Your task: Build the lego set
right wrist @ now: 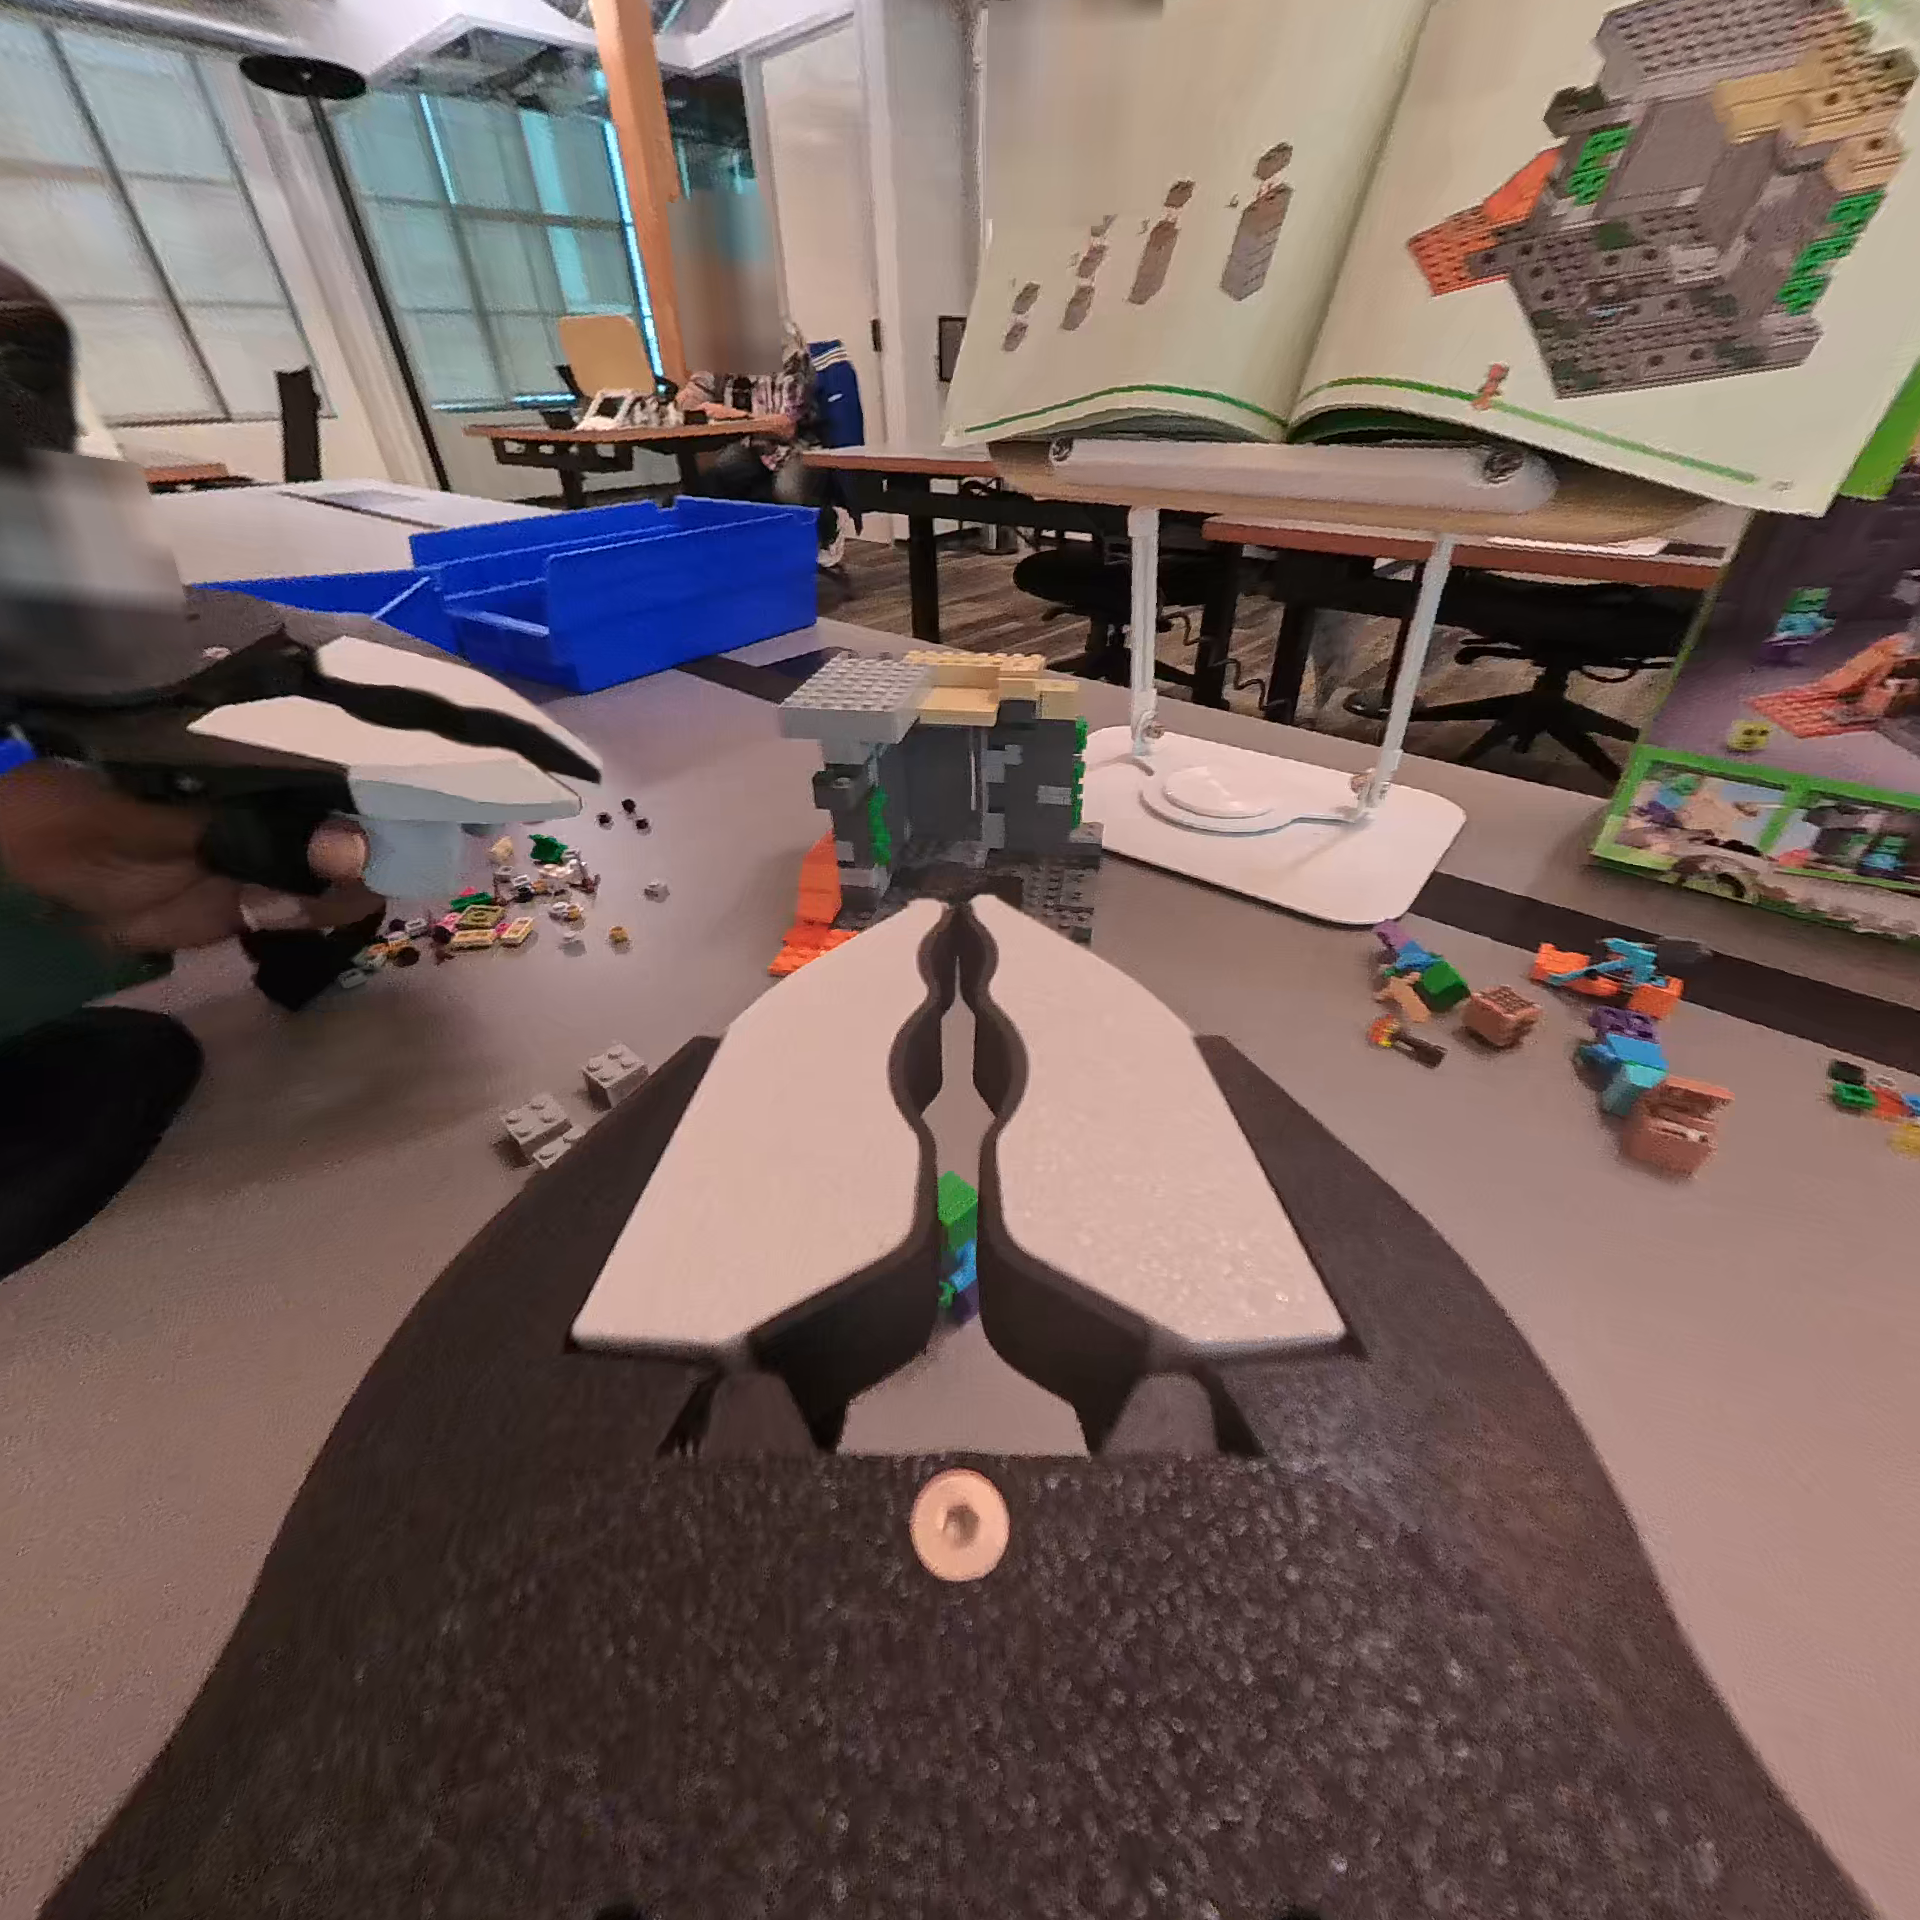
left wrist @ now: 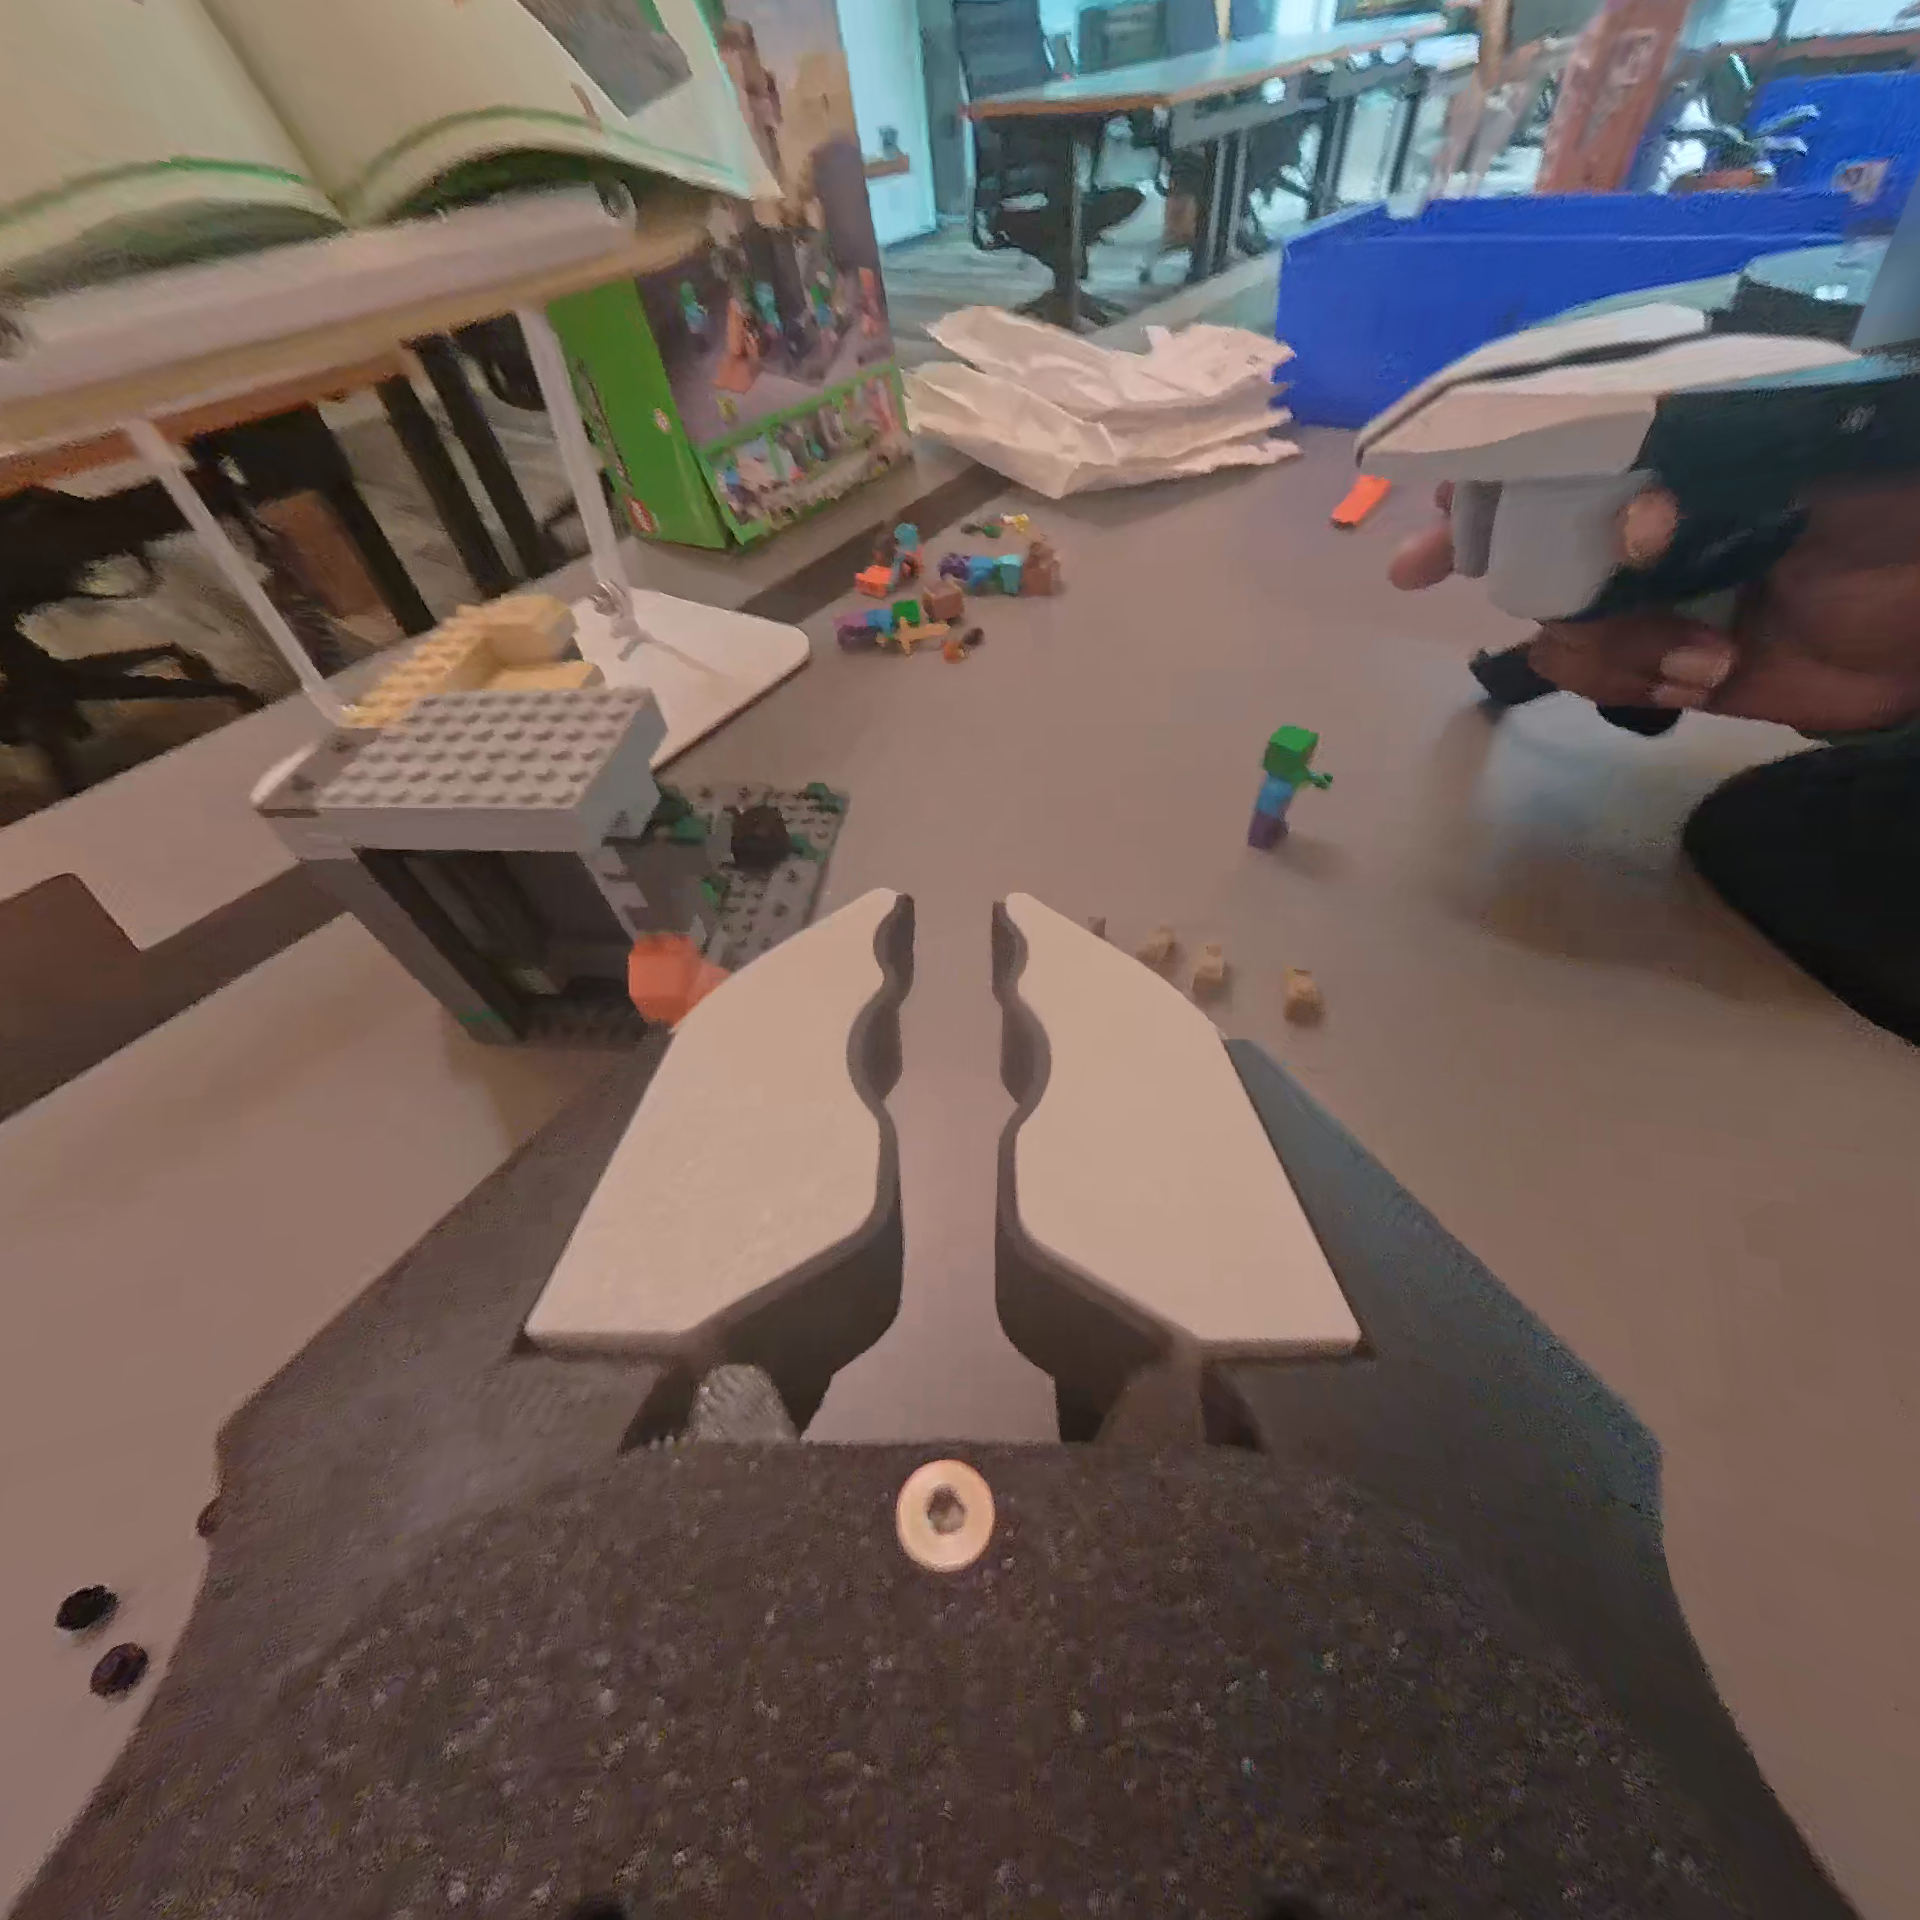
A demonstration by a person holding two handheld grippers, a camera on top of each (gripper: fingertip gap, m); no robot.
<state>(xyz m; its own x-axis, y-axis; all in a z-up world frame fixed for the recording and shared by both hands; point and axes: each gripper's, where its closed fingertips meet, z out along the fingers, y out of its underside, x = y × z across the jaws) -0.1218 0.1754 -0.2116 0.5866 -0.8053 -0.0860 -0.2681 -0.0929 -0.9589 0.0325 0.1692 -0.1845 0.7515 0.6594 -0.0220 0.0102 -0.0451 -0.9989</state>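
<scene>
You are in a big office room with long tables, dark chairs and tall windows (right wrist: 468, 239). Your things sit on a wide grey desk (left wrist: 1455, 1143).

At the back an open picture book (right wrist: 1351, 260) rests on a white stand (right wrist: 1278, 831). Near it are a green toy box (left wrist: 727, 416), blue bins (right wrist: 623, 592) and white paper bags (left wrist: 1091, 405).

The grey brick tower (left wrist: 488, 831) stands just to the left of your left tongs (left wrist: 954, 914). These tongs are a little bit apart, with nothing between them. An orange piece (left wrist: 665, 977) at the foot of the tower is the closest thing to them.

Your right tongs (right wrist: 956, 914) are pressed tip to tip and hold nothing. They hang above a little green-headed figure (left wrist: 1288, 784), which stands alone on the desk.

4 tiny tan bricks (left wrist: 1210, 971) lie beside the left tongs. 2 grey bricks (right wrist: 540, 1122) lie to the left of the right tongs.
</scene>
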